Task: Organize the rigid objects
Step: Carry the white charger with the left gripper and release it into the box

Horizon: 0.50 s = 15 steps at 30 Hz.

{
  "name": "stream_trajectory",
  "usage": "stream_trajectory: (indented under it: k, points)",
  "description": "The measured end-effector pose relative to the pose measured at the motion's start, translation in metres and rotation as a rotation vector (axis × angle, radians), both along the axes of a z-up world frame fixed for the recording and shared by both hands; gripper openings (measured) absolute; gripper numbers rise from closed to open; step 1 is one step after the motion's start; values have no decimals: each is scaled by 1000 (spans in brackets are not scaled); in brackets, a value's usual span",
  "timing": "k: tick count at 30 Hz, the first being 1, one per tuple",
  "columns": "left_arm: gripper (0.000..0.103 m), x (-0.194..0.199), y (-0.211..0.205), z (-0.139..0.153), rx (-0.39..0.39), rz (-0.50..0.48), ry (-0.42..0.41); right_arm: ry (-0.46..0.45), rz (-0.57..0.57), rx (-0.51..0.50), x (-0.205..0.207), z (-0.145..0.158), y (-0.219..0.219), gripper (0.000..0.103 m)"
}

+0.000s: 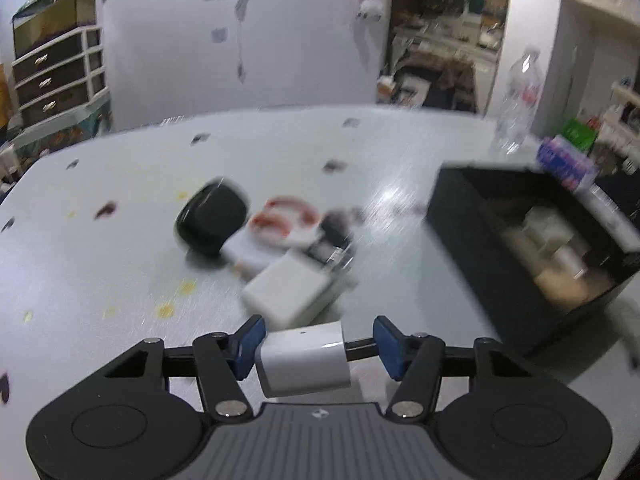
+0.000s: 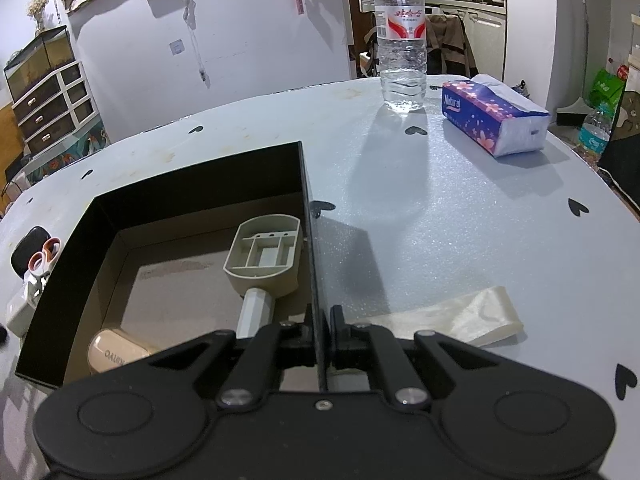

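In the left wrist view, the picture is blurred. The left gripper [image 1: 319, 346] has its jaws apart, and a small white charger block [image 1: 304, 364] sits between the blue pads [image 1: 249, 346]. The block touches the left pad, while a gap shows between it and the right pad, so the jaws are not clamped on it. Beyond it on the pale tabletop [image 1: 120, 280] lies a heap of things: a black rounded case [image 1: 210, 224], a pair of scissors with red handles [image 1: 286, 216] and a white flat box [image 1: 286, 290], all touching or overlapping. To the right stands the black box [image 1: 472, 232], open on top, with some pale objects inside that are too blurred to name. A water bottle [image 1: 518, 104] and a tissue pack [image 1: 564, 162] stand behind it.

In the right wrist view, the right gripper [image 2: 320, 334] has its jaws clamped on the thin right wall of the black box [image 2: 306, 184]. Inside the box lie a beige scoop [image 2: 266, 254] with a white handle, near that wall, and a beige rounded case [image 2: 114, 350] in the near left corner. Left of the box, outside it, the scissors [image 2: 44, 256] and the black case [image 2: 28, 250] are visible. On the tabletop [image 2: 440, 220] to the right lie a folded cream cloth [image 2: 460, 318], the tissue pack [image 2: 496, 118] and the upright water bottle [image 2: 402, 40].
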<state>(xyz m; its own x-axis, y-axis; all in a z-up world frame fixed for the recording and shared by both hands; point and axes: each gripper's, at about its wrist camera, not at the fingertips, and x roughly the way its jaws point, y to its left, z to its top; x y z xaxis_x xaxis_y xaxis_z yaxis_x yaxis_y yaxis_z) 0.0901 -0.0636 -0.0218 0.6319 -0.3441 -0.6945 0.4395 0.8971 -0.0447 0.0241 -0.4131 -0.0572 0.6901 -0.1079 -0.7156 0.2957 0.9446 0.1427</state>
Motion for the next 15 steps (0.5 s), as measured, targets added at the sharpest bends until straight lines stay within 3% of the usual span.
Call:
stream_trajectory:
  k: [4,9,12,15]
  points:
    - [60,-1,-24,28,-63,-80,-75,-2,0,3,-1,0,0,5]
    - [60,8,-76,42,-120,-201,-98,-2,-1,4,-1,1,-1,5]
    - [60,11,-113,40,-125,-282,-85,-2,-1,4,-1,0,-1,5]
    - [60,19,-147,32,-129,-303,-13,-2,-1,6,-1,0,-1,5]
